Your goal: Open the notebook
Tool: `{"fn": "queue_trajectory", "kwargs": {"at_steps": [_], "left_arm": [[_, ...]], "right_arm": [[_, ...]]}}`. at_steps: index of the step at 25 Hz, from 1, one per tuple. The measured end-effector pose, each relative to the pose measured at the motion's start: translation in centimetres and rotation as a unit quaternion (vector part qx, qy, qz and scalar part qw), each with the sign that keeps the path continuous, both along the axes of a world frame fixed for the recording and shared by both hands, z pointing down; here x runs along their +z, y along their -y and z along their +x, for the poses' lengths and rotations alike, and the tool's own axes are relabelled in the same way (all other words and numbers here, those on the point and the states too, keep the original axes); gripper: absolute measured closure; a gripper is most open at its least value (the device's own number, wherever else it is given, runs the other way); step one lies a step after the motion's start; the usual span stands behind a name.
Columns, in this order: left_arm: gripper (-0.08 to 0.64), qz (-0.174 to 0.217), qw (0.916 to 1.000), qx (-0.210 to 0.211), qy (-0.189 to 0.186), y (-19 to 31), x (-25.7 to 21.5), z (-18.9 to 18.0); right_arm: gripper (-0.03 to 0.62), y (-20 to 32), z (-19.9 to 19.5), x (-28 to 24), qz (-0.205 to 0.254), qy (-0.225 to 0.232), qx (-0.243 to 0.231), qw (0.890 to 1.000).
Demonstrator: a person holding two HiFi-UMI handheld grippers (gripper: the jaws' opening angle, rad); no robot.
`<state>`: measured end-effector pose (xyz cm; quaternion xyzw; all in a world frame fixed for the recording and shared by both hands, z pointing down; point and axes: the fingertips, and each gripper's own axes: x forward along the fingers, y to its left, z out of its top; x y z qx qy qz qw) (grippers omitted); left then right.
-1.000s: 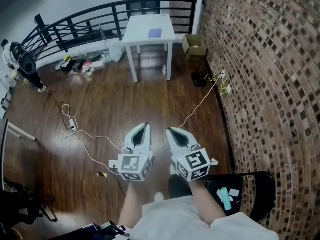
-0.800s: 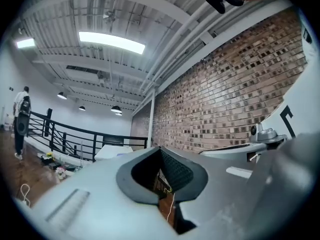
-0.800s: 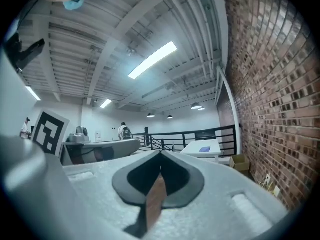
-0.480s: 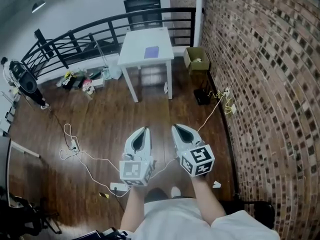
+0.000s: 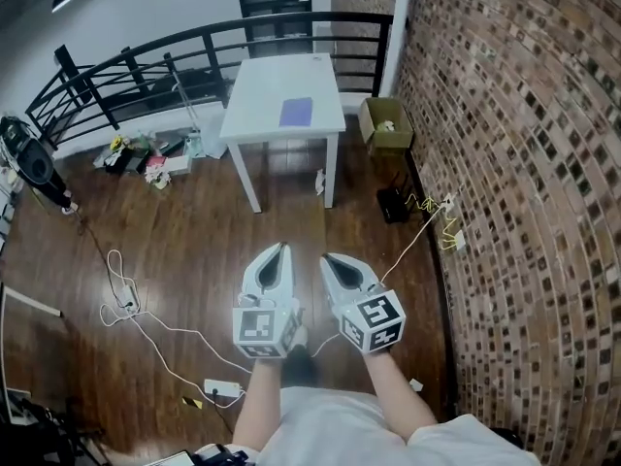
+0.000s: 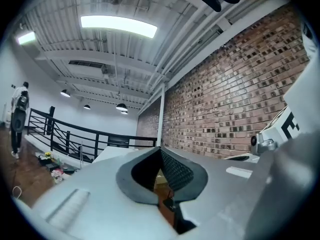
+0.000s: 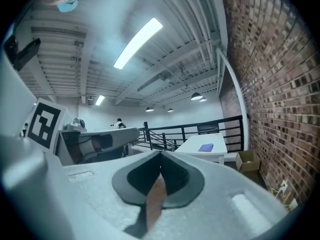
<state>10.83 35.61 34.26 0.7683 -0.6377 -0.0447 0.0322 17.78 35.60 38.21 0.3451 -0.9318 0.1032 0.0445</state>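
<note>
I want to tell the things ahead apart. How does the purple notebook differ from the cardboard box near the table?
The notebook is purple and flat; the cardboard box is tan and open-topped. The notebook lies on the white table; the cardboard box stands on the floor by the brick wall. Both are rectangular and untouched.

Long ceiling strips (image 6: 119,25) give even indoor light, slightly blown out. The white worktop (image 5: 262,105) glows, while the wooden floor (image 5: 184,231) darkens toward the near left. Fisheye distortion bows the brick wall (image 5: 524,163), and the corners vignette black.
</note>
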Motion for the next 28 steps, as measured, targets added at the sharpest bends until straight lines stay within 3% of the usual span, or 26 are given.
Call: {"fn": "queue_trajectory", "kwargs": {"at_steps": [5,11,17,21,28], "left_arm": [[0.543,0.002,0.9995,0.03,0.007,9.6,-1.2,-5.0],[0.543,0.013,0.9995,0.018,-0.02,19.4,-2.7,-12.1],[0.543,-0.004,0.9989,0.035,-0.032,26.9,-0.7,-12.6],[0.543,0.009,0.9989,0.044,-0.015,32.2,-0.7,-12.4],[0.543,0.019,0.9995,0.022,0.009,45.2,-2.2,-12.8]], "right_arm": [[0.601,10.4,-5.4,-1.6,0.007,0.0,0.015,1.0],[0.601,18.3,-10.8,-4.7,0.037,-0.01,0.005,0.999],[0.6,25.8,-11.1,-2.3,0.01,-0.021,0.022,0.999],[0.601,32.4,-11.8,-2.1,0.02,-0.004,0.018,1.0],[0.601,45.5,-12.5,-3.8,0.028,0.023,-0.013,0.999]]}}
